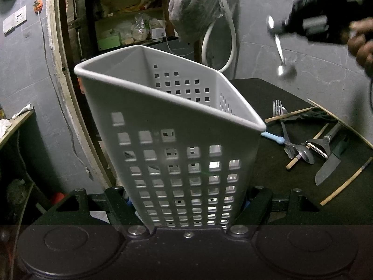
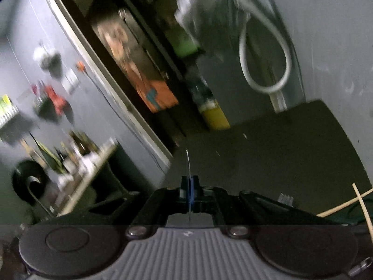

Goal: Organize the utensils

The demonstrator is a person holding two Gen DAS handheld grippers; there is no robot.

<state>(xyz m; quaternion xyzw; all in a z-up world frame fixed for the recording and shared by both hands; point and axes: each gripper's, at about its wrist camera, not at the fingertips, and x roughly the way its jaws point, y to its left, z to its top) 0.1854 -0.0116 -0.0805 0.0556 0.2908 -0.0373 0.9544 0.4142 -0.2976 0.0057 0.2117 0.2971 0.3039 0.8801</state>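
Note:
My left gripper (image 1: 188, 200) is shut on a grey perforated utensil basket (image 1: 163, 107), gripping its lower walls; it stands tilted and I see nothing inside it. High at the right, my right gripper (image 1: 276, 29) is shut on a metal spoon (image 1: 279, 49) whose bowl hangs down, up and to the right of the basket's rim. In the right wrist view the right gripper (image 2: 190, 186) has its pads together on the spoon (image 2: 188, 161), which shows only as a thin edge. A fork (image 1: 277, 109), a knife (image 1: 328, 165), spoons (image 1: 305, 155) and chopsticks (image 1: 289, 115) lie on the dark table (image 1: 268, 175).
A blue-handled utensil (image 1: 272, 137) pokes out from behind the basket's right corner. A hand (image 1: 361, 44) holds the right gripper. A white hose (image 1: 229, 46) and a plastic bag (image 1: 193, 11) hang on the back wall. Chopsticks (image 2: 363, 200) cross at the right edge of the table (image 2: 279, 140).

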